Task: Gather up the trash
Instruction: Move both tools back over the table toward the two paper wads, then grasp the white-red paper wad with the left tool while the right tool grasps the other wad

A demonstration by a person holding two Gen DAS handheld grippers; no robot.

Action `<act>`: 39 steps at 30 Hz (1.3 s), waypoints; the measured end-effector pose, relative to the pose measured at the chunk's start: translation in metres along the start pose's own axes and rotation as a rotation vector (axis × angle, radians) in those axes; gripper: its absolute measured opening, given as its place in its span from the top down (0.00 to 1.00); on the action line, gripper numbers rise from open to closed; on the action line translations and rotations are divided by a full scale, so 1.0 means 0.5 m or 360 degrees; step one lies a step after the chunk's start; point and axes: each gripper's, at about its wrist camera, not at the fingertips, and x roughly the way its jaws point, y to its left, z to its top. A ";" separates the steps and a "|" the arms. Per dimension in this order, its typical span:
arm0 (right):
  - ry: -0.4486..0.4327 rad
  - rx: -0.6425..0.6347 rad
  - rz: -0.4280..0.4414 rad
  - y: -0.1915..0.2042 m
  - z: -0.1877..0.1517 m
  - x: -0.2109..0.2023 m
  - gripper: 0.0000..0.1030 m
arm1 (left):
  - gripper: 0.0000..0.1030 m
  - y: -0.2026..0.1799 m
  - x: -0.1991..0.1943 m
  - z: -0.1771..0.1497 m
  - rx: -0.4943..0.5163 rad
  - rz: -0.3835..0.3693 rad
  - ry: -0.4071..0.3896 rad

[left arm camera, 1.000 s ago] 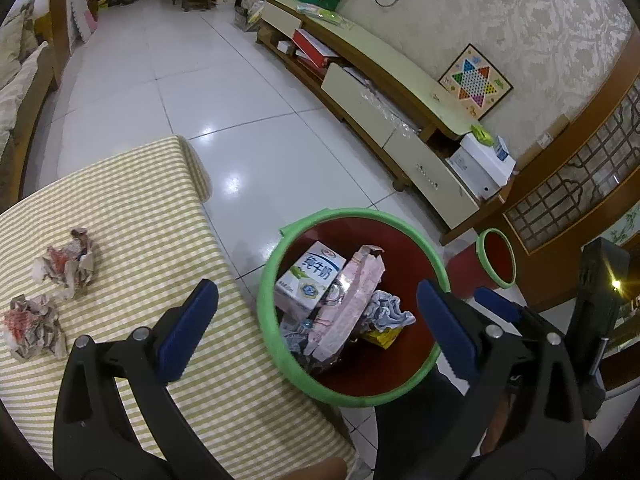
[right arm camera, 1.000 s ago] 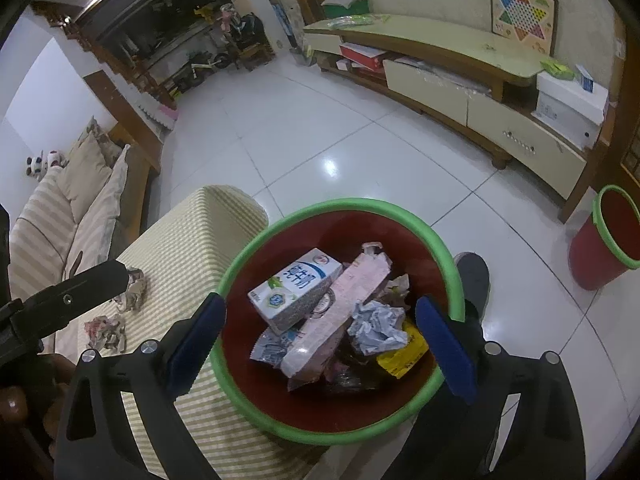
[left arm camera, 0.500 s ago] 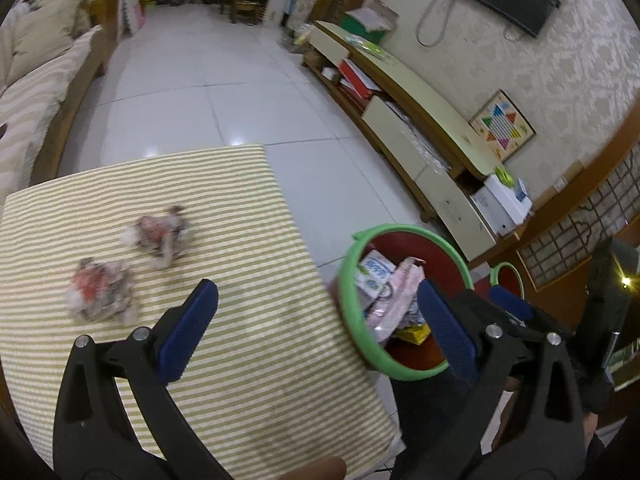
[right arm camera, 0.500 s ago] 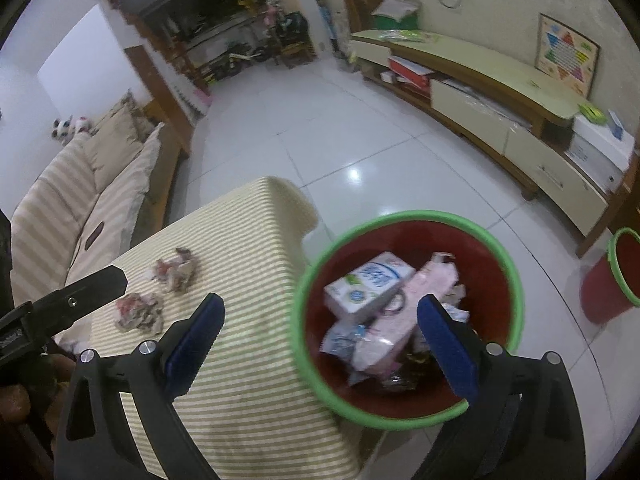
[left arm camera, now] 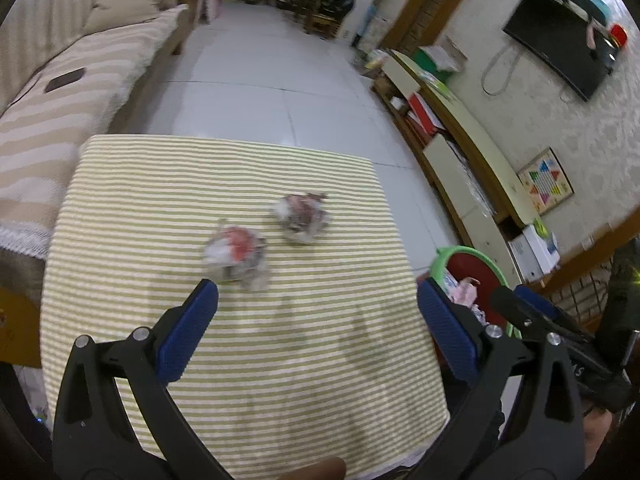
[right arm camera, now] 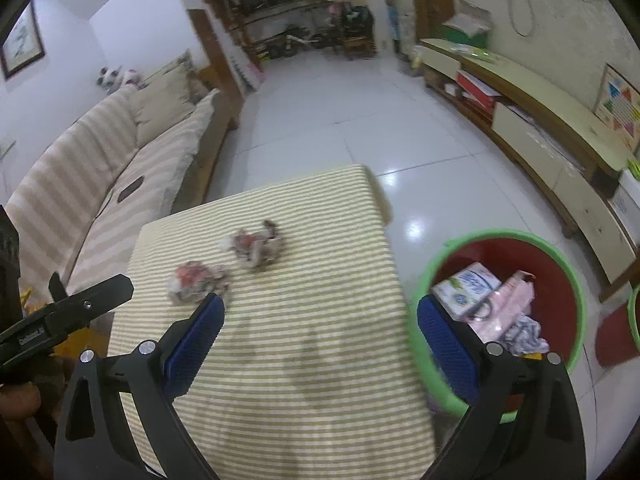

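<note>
Two crumpled paper wads lie on the striped tablecloth (left arm camera: 160,208): a near one with red print (left arm camera: 236,254) (right arm camera: 198,282) and a farther one (left arm camera: 302,218) (right arm camera: 256,246). The red bin with a green rim (right arm camera: 424,280) stands right of the table and holds a milk carton (right arm camera: 466,284) and wrappers; it also shows in the left wrist view (left arm camera: 468,252). My left gripper (left arm camera: 318,324) is open and empty above the table, just short of the near wad. My right gripper (right arm camera: 318,334) is open and empty between the table and the bin.
A striped sofa (left arm camera: 60,92) runs along the left. A long low cabinet (right arm camera: 540,120) stands at the right wall with a TV (left arm camera: 560,44) above. A second small bin (right arm camera: 634,316) is at far right. White tiled floor (right arm camera: 340,120) lies beyond the table.
Both grippers have swung left from over the bin towards the table. The two wads now sit in front of the left gripper, and the bin has slid to the right edge.
</note>
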 end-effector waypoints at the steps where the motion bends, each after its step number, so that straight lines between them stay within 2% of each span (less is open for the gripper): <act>1: 0.0004 -0.0010 0.0008 0.010 0.000 0.004 0.09 | 0.05 0.015 -0.006 -0.002 -0.0014 0.0008 -0.0005; 9: 0.0043 -0.0089 0.0045 0.080 -0.007 0.035 0.09 | 0.05 0.076 -0.016 -0.017 -0.0078 0.0024 0.0007; 25: 0.0120 -0.0033 0.0138 0.064 0.018 0.112 0.09 | 0.05 0.122 0.054 -0.021 -0.0095 0.0032 0.0085; 32: 0.0171 -0.0031 0.0189 0.058 0.034 0.181 0.09 | 0.05 0.140 0.107 -0.029 -0.0077 0.0034 0.0132; 39: 0.0237 -0.0048 0.0217 0.058 0.049 0.264 0.09 | 0.05 0.151 0.159 -0.038 -0.0028 0.0030 0.0114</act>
